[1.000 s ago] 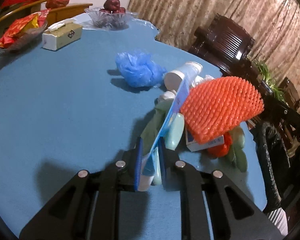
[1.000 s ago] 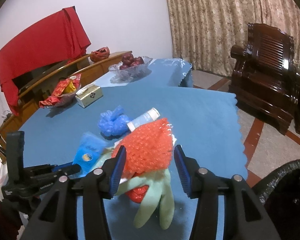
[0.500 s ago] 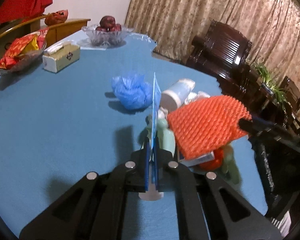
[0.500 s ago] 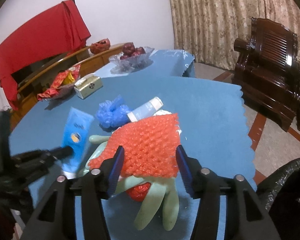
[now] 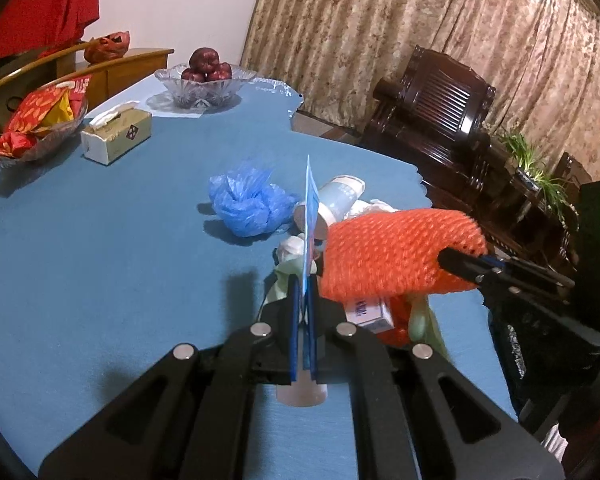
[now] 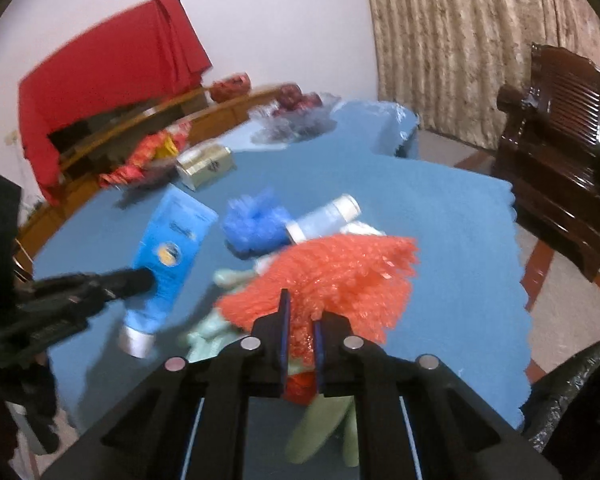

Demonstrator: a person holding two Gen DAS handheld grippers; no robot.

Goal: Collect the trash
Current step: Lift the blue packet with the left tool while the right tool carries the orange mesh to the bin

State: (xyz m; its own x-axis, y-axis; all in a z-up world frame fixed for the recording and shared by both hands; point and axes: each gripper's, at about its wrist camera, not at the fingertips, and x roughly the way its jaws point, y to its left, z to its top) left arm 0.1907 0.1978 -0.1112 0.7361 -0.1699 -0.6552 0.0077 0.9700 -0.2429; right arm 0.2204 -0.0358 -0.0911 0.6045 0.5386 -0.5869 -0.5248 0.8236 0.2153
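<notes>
My left gripper (image 5: 305, 280) is shut on a flat blue tube (image 5: 310, 208), which stands edge-on above the blue table (image 5: 100, 260). In the right wrist view the tube (image 6: 172, 248) hangs cap down from the left gripper (image 6: 140, 278). My right gripper (image 6: 300, 312) has its jaws closing tight on an orange foam net (image 6: 340, 276), pads pressing into it. From the left wrist view the net (image 5: 396, 256) is lifted over the pile, with the right gripper (image 5: 448, 258) at its right end. Under it lie pale green gloves (image 6: 324, 428) and a small box (image 5: 370, 312).
A crumpled blue bag (image 5: 248, 208) and a white bottle (image 5: 336, 200) lie behind the pile. Further back stand a tissue box (image 5: 116, 140), a fruit bowl (image 5: 204, 84) and a snack dish (image 5: 36, 120). A black bin bag (image 6: 572, 392) gapes off the table's right edge; a wooden armchair (image 5: 440, 108) stands beyond.
The left gripper closed fully on the blue tube and raised it, turning it edge-on. The right gripper's jaws, open around the orange net before, have closed on it.
</notes>
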